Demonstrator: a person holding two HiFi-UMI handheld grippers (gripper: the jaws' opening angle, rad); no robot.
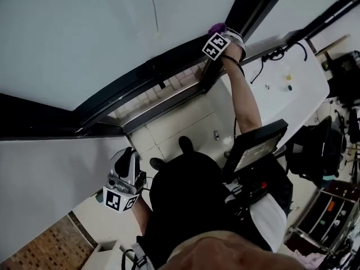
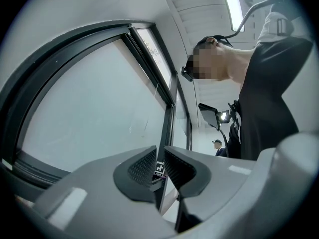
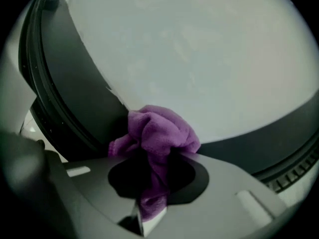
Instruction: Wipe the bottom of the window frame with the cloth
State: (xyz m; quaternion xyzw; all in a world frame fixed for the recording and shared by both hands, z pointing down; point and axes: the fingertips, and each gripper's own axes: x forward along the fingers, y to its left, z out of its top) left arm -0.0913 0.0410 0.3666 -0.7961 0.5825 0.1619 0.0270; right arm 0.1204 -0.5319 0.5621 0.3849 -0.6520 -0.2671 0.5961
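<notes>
Up at the far right end of the dark window frame (image 1: 140, 76), the right tongs (image 3: 154, 169) are clamped on a bunched purple cloth (image 3: 158, 131). The wad pokes out past the tips and sits right where the frame meets the glass (image 3: 199, 49), and it looks like it's touching both. So I'd call this the wiping step itself, with the cloth on the frame at or near a corner, though I can't say how hard it's pressed. The left tongs (image 2: 160, 167) are down low on the near left, well apart from the frame, tips nearly together with just a slit between them and nothing in there, so basically idle. Next move, my guess: drag the cloth along the bottom of the frame toward the left, keeping the wad pushed into the line where frame and glass meet so it doesn't just skate over the pane. The grip looks ok, but only a strip of cloth is actually pinched, so a snag on the frame's ridges could tug it loose. A slow, steady pull seems like the safe bet.
</notes>
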